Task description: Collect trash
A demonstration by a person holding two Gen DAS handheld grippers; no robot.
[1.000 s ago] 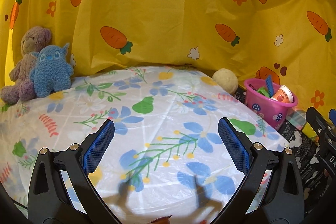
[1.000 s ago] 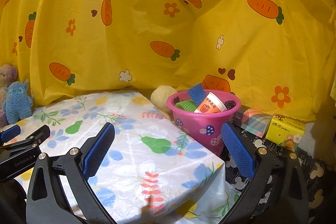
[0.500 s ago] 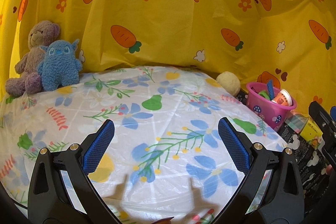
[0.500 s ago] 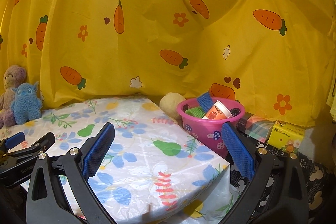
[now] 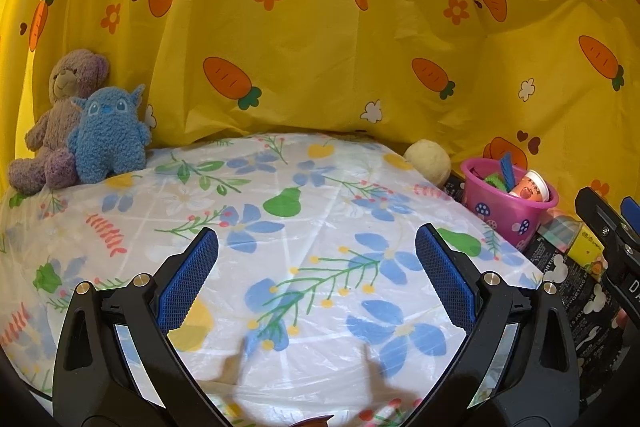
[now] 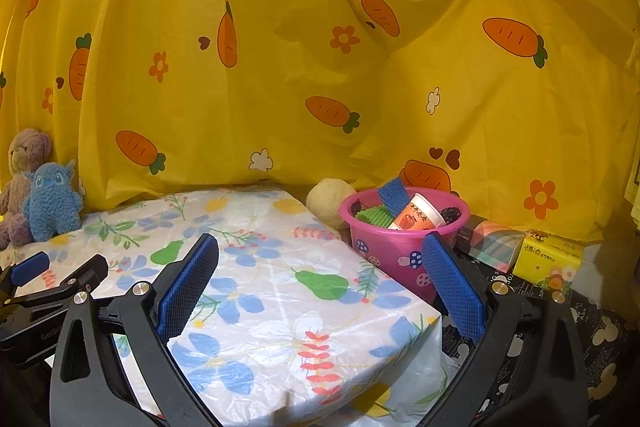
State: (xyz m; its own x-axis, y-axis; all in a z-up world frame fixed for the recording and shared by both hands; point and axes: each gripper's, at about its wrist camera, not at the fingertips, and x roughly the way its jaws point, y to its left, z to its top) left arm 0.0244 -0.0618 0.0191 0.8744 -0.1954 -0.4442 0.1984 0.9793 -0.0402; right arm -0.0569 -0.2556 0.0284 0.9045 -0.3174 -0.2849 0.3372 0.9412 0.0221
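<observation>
A pink bucket (image 6: 394, 247) stands on the dark mat just past the table's right edge, holding a white cup with a red print (image 6: 418, 217), a blue strip and a green ridged piece. The same pink bucket (image 5: 506, 209) shows at the right of the left wrist view. My left gripper (image 5: 316, 279) hovers open over the floral tablecloth (image 5: 280, 211) with nothing between its pads. My right gripper (image 6: 320, 279) is open too, above the table's right front corner, with the bucket just beyond its right finger (image 6: 452, 287).
A purple bear (image 5: 60, 115) and a blue plush (image 5: 108, 135) sit at the table's far left. A cream plush ball (image 6: 328, 201) lies beside the bucket. A plaid packet (image 6: 494, 245) and a yellow tissue pack (image 6: 550, 259) rest on the dark mat (image 6: 600, 339). Yellow carrot curtain (image 6: 320, 67) behind.
Both grippers have pulled back and up from the table. The bucket and the plush toys look smaller and lower in each view. The jaws stayed open and empty.
</observation>
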